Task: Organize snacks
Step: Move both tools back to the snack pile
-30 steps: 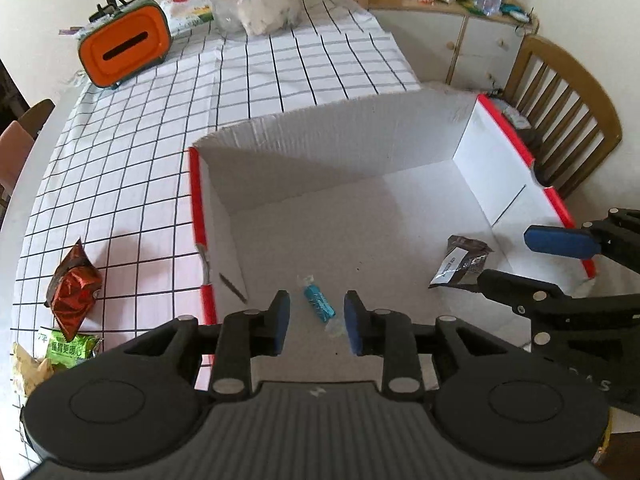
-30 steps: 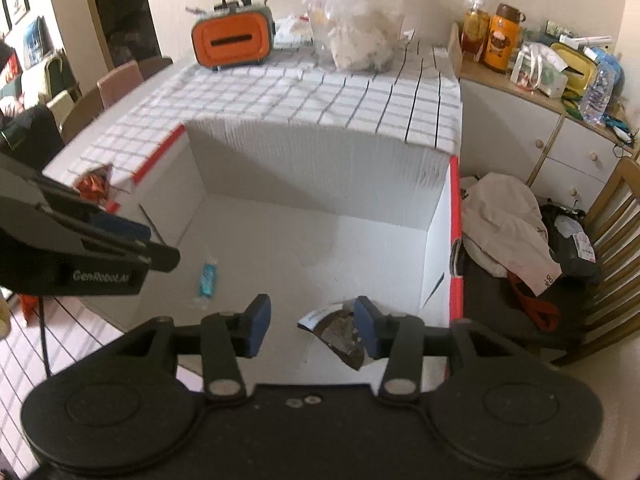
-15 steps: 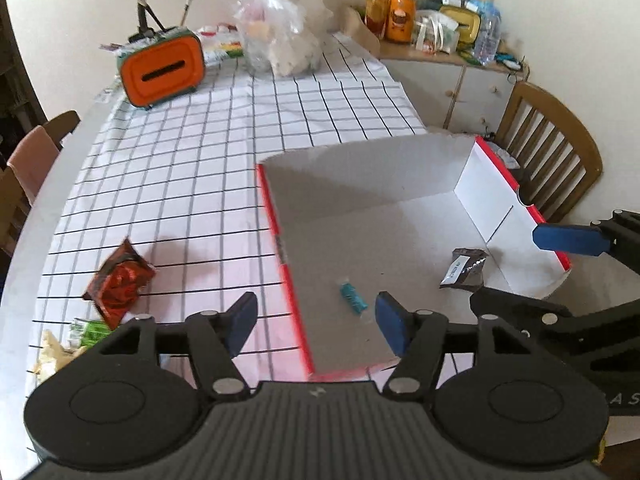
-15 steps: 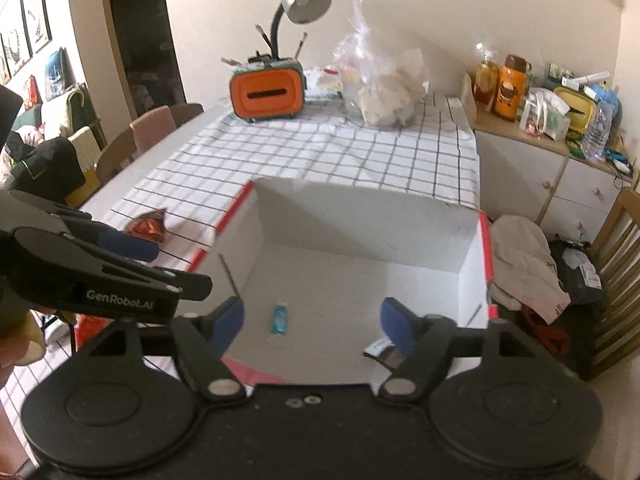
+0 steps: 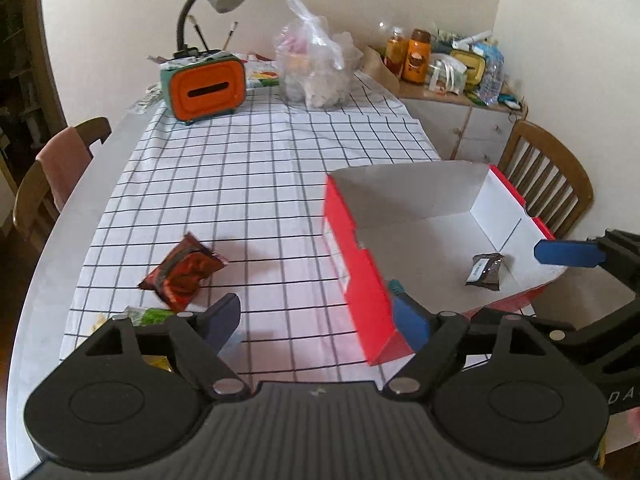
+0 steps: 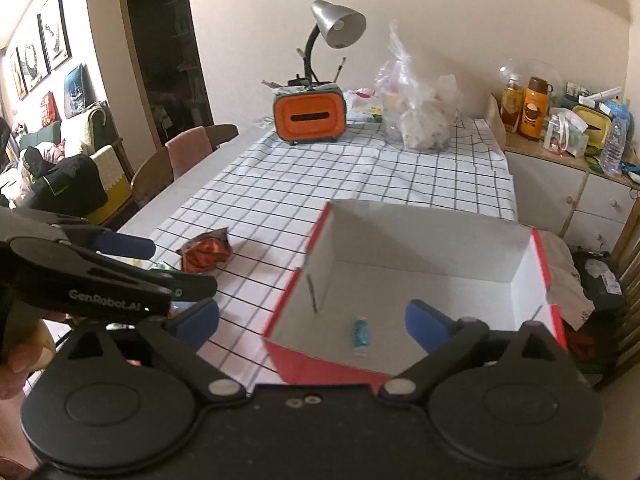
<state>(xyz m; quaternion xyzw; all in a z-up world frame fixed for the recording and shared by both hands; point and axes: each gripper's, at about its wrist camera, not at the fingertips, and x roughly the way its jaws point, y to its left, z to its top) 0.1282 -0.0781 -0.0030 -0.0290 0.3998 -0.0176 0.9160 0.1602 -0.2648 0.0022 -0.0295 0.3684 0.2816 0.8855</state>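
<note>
While both grippers—left gripper (image 5: 320, 322), right gripper (image 6: 312, 322)—are opening, empty, box (image 6: 536, 268) seemingly overhangs the table edge.

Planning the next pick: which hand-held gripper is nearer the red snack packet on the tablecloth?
Left. The left gripper, jaws opening and empty, hovers just beside the red packet. The right gripper, also opening and empty, is over the box.

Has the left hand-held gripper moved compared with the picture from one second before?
Yes. The left hand-held gripper has pulled back out of the red box toward the table's left side; its jaws are opening, with nothing between them.
</note>
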